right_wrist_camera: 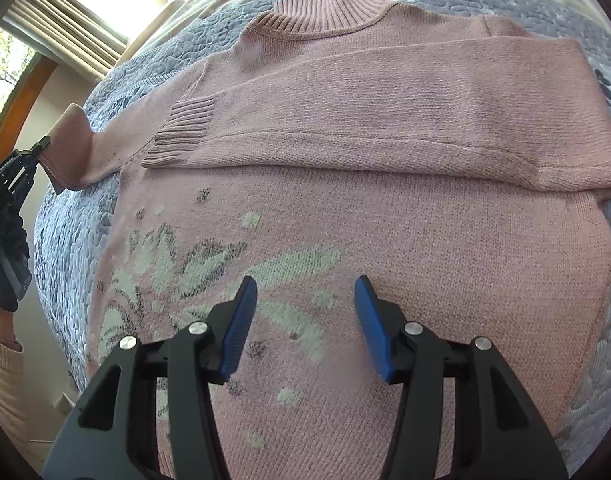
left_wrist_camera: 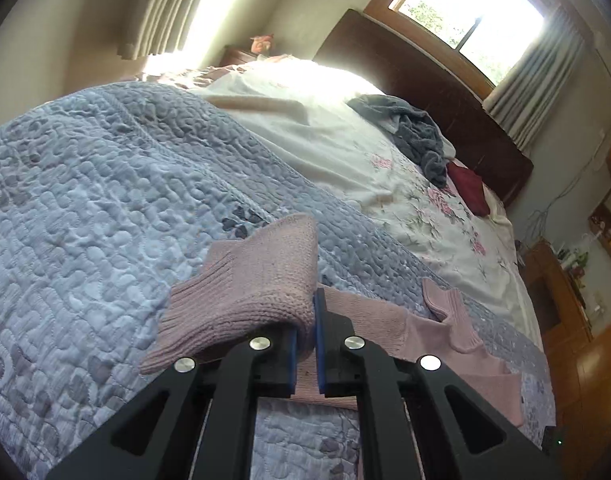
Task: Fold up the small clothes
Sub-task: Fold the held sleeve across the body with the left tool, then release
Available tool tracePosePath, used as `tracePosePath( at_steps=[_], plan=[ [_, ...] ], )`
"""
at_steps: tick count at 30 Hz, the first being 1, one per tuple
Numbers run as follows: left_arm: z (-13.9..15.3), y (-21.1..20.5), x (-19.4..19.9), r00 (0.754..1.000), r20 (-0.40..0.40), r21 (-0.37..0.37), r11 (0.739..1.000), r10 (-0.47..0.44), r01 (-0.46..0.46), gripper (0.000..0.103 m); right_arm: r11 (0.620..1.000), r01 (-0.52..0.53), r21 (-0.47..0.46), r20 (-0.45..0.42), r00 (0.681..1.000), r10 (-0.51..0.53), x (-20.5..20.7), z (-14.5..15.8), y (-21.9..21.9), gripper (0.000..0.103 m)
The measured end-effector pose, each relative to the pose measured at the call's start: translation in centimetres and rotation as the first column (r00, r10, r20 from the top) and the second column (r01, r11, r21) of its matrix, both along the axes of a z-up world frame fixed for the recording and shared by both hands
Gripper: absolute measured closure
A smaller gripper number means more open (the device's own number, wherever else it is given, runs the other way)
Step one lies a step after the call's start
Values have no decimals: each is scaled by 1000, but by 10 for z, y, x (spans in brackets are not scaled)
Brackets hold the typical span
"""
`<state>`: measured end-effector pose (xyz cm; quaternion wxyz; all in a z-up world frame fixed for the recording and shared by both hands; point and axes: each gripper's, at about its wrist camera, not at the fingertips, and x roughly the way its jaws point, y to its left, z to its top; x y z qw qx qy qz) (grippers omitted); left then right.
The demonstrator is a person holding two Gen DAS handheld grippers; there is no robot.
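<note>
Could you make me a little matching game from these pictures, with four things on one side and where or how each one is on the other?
Things:
1. left claw
2. right claw
3. folded sleeve
4. grey clothes

States:
A. lying across the sweater's chest
B. open, above the flower pattern
C. heaped near the dark headboard
D. shut on the other sleeve's cuff

Pairs: 1-D, 2-B, 3-A, 4-C

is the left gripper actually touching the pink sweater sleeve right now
Touching. In the left wrist view the left gripper has its blue pads closed on the sleeve cuff, lifting the knit off the quilt.
</note>
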<state>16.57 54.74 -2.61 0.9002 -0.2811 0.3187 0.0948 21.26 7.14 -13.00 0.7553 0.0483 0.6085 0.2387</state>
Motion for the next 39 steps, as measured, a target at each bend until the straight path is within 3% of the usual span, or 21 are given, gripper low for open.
tracePosePath(
  at_steps=[6, 11, 18, 29, 32, 35, 36, 39],
  plan=[
    [8, -88, 29, 992, 28, 18, 992, -125, 124, 97, 999, 39, 10, 12, 999, -39, 0, 4, -24, 52],
    [1, -158, 55, 974, 27, -12, 975, -224, 224, 97, 998, 61, 26, 7, 998, -61, -1, 1, -39, 52],
    [-45, -211, 88, 961, -58, -66, 962, -269, 265, 97, 996, 69, 56, 0, 998, -69, -5, -4, -47, 52],
    [-123, -228, 87, 930, -198, -175, 945, -308, 276, 94, 997, 66, 48, -6, 998, -66, -4, -6, -44, 52],
    [-117, -224, 72, 918, -183, -214, 925, -352, 313, 89, 997, 61, 36, -11, 998, -61, -1, -5, -42, 52],
    [-106, -210, 48, 889, -149, -296, 877, -434, 379, 78, 998, 57, 18, -14, 998, -57, 3, -3, -38, 52],
    [-100, -201, 39, 887, -135, -302, 871, -441, 387, 78, 998, 55, 15, -14, 998, -55, 4, -1, -36, 51],
    [-79, -166, 21, 912, -107, -254, 898, -396, 360, 76, 999, 37, 13, -3, 999, -37, 11, 9, -26, 50]
  ],
)
